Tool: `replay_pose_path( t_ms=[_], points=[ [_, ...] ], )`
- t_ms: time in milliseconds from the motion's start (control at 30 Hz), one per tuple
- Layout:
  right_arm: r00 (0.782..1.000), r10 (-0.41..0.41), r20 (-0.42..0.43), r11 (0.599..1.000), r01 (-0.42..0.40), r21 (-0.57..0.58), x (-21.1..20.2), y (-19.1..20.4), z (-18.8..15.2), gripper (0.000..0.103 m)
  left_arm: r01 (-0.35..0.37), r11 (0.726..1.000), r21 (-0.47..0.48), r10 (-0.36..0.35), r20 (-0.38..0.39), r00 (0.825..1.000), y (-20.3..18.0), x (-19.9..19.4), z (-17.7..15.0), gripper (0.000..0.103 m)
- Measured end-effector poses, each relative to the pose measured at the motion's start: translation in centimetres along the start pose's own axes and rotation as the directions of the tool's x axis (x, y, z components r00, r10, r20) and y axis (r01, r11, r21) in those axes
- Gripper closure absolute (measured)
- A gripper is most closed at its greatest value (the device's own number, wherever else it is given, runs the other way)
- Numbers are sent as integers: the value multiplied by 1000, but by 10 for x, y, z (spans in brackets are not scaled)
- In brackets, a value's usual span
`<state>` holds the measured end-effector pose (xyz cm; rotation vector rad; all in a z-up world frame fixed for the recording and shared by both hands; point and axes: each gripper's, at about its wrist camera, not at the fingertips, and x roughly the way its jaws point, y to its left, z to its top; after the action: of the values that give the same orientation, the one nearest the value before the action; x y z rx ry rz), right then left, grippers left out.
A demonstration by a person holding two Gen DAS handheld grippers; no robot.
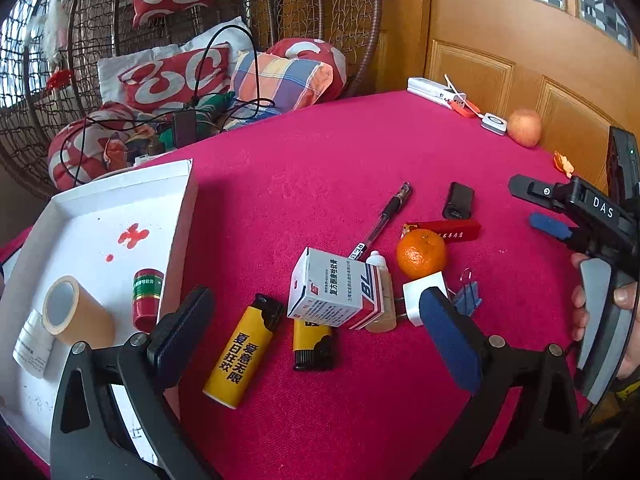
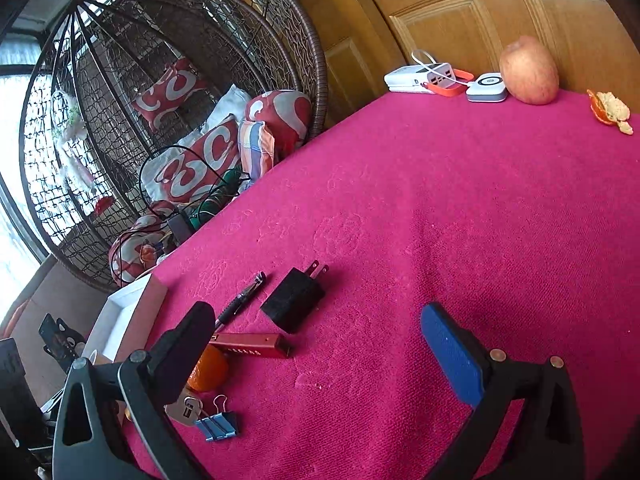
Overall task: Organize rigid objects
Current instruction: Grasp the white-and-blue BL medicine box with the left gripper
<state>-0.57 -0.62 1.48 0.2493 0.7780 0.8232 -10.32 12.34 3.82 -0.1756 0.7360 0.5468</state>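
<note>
Pink towel-ish cloth (image 1: 340,152) covers the table, white tray (image 1: 176,216) at its left edge already holding tape roll (image 1: 76,312), so that's my drop spot, I reckon. Left gripper (image 1: 316,320) spread wide, empty, over the yellow lighter (image 1: 240,352) and "BL" box (image 1: 332,288). Right gripper (image 2: 320,344), marked "DAS", also released near the black charger (image 2: 294,298).

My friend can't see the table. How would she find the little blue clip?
Start at the pink tablecloth, then find the small orange near its front edge. Just in front of the orange lies the blue binder clip. It is the only blue thing among them, with two silver wire handles.
</note>
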Motion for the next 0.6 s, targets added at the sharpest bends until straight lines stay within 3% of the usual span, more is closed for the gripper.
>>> replay_pose_path(
  t_ms=[133, 200, 300, 367, 433, 500, 600],
  points=[
    [1000, 15, -19, 999, -15, 47, 3, -8, 0, 0, -84, 993, 83, 86, -21, 996, -13, 20, 5, 0],
    [1000, 16, -20, 999, -15, 42, 2, -6, 0, 0, -84, 992, 95, 88, -37, 995, -13, 29, 5, 1],
    [999, 20, -25, 999, -19, 41, 3, -6, -1, 0, -68, 994, 85, 72, -50, 996, -12, 35, 3, 16],
    [999, 24, -24, 999, -23, 44, 3, -6, -1, 0, -27, 997, 72, 31, -52, 998, -11, 35, 1, 36],
    [999, 27, -24, 999, -26, 47, 3, -7, -1, 0, -34, 996, 84, 37, -35, 999, -13, 32, 0, 39],
    [999, 23, -29, 999, -22, 39, 4, -5, -1, 0, -32, 995, 92, 33, -9, 999, -14, 24, 0, 50],
    [998, 27, -59, 1000, -27, 2, 7, 1, -1, 0, -5, 998, 60, 6, -2, 1000, -7, 13, 0, 50]
  ],
)
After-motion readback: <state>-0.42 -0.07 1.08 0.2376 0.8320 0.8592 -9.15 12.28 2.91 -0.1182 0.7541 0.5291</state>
